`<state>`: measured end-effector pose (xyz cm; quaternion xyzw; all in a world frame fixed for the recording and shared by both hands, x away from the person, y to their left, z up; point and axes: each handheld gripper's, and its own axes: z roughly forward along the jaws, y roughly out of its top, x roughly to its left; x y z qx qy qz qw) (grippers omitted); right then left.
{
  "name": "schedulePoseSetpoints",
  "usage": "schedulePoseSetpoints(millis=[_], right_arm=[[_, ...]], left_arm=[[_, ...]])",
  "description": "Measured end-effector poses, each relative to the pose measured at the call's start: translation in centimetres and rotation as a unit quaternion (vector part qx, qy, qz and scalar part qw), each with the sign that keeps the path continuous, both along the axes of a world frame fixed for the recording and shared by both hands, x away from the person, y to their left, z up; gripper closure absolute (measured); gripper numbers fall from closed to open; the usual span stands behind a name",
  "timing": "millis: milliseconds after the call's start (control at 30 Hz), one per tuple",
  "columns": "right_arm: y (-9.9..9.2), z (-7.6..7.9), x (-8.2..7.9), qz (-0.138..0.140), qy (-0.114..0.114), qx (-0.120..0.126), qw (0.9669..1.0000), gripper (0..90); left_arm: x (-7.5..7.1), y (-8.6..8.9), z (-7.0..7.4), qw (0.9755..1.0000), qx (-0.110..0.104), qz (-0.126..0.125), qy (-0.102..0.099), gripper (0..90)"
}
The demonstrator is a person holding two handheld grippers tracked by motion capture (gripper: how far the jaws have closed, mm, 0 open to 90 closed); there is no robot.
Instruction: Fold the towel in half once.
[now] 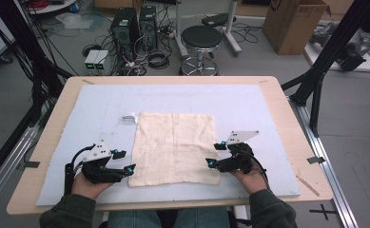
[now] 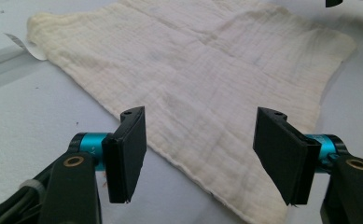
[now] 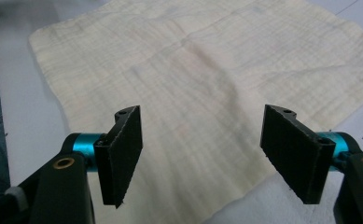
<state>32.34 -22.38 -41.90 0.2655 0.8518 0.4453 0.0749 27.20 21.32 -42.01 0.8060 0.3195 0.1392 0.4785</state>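
A cream cloth (image 1: 174, 147) lies spread flat on the pale blue mat, its white tag (image 1: 129, 117) sticking out at the far left corner. My left gripper (image 1: 125, 160) is at the cloth's near left edge, jaws wide apart; in the left gripper view the cloth (image 2: 202, 79) lies under and beyond the left gripper (image 2: 212, 158), with nothing pinched. My right gripper (image 1: 214, 154) is over the near right edge, open too. In the right gripper view the right gripper (image 3: 205, 158) hovers above the cloth (image 3: 207, 79) with its pads apart.
The mat (image 1: 249, 102) covers a wooden table (image 1: 287, 114). Beyond the table stand a black stool (image 1: 200, 40), computer towers (image 1: 132, 28) with cables, and a cardboard box (image 1: 294, 21). Black frame legs (image 1: 320, 71) rise at the right.
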Motion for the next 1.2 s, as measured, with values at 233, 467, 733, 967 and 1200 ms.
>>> schedulePoseSetpoints(millis=[233, 467, 733, 967, 1200], right_arm=[[0.0, -0.1, 0.0, -0.005, 0.003, 0.0, 1.0, 26.0], [0.0, -0.1, 0.2, -0.007, 0.006, 0.001, 1.0, 21.8], [0.0, 0.3, 1.2, -0.008, 0.015, -0.008, 0.9998, 18.3], [0.1, 1.2, 3.1, -0.01, 0.018, -0.013, 0.9997, 17.3], [-0.1, 2.5, 5.6, -0.018, 0.026, -0.014, 0.9994, 17.0]], left_arm=[[0.0, 0.0, 0.0, 1.0, 0.005, 0.0, 0.0, 34.5], [0.2, 0.0, 0.1, 1.0, 0.008, 0.003, 0.003, 33.7], [1.4, 0.3, 0.6, 0.9997, 0.001, 0.018, 0.013, 33.8], [3.8, -0.6, 1.5, 0.9996, 0.009, 0.022, 0.013, 34.8], [6.1, -1.5, 2.4, 0.9996, 0.011, 0.025, 0.012, 37.4]])
